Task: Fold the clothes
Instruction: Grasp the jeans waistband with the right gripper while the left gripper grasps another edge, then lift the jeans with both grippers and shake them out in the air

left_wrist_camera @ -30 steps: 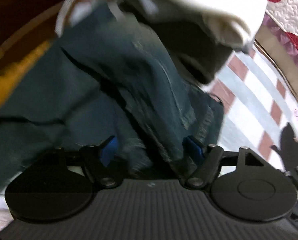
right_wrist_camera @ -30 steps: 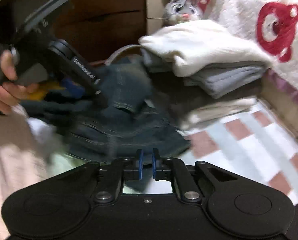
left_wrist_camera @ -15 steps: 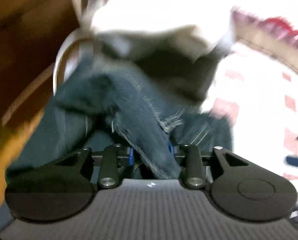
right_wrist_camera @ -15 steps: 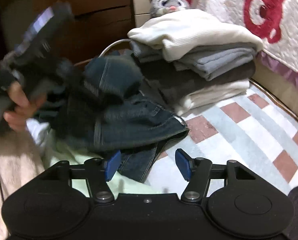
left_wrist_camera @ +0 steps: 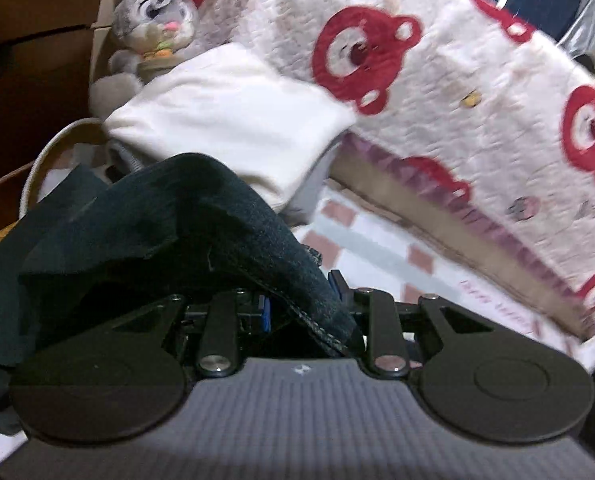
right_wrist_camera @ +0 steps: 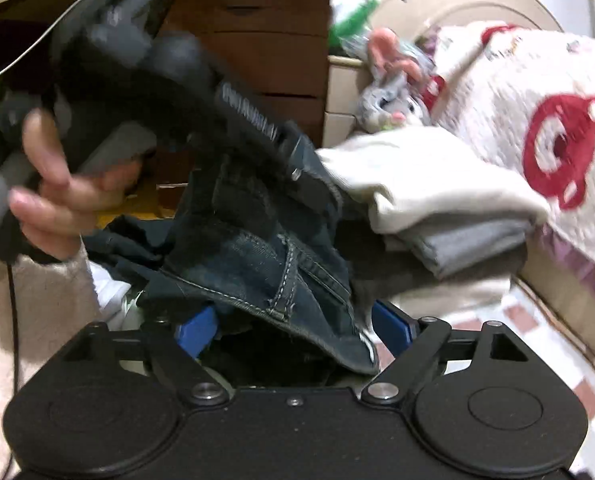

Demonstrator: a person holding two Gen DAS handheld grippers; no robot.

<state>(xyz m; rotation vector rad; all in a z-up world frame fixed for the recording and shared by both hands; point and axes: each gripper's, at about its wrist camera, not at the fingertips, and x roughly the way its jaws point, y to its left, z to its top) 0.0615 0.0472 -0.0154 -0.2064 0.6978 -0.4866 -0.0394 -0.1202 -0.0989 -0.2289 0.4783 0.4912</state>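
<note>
I see a grey plush rabbit point(left_wrist_camera: 153, 12) propped by a white quilt with red bear faces point(left_wrist_camera: 437, 92), a checked sheet point(left_wrist_camera: 377, 248) below it, and brown wooden drawers point(right_wrist_camera: 265, 40) behind.

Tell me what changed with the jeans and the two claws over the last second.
The left claw closed on the jeans and lifted them off the bed. The right claw, shut a second ago, let go and is open with denim hanging between its fingers. The folded pile and bear quilt stayed put.
</note>
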